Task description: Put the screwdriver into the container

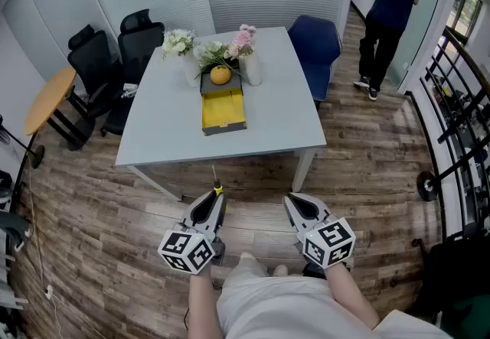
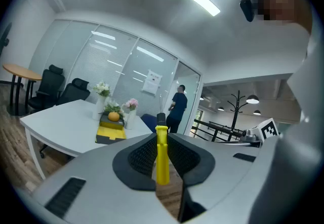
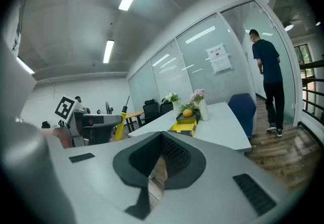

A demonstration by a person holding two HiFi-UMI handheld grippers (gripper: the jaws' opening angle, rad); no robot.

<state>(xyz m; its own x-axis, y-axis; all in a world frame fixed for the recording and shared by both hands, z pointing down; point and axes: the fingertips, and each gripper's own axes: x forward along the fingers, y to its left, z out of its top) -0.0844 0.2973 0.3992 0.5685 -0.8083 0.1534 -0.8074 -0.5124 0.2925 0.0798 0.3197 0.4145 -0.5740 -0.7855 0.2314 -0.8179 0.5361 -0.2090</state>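
Observation:
My left gripper is shut on a screwdriver with a yellow handle; its thin shaft points forward toward the table. In the left gripper view the yellow handle stands upright between the jaws of that gripper. The container, an open yellow tray with a dark rim, lies on the grey table well ahead of both grippers, and it shows as the container and the container. My right gripper is shut with nothing in it, seen also as the gripper.
An orange and vases of flowers stand behind the container. Black office chairs and a round wooden table are at the left, a blue chair at the far right corner. A person stands by the glass wall.

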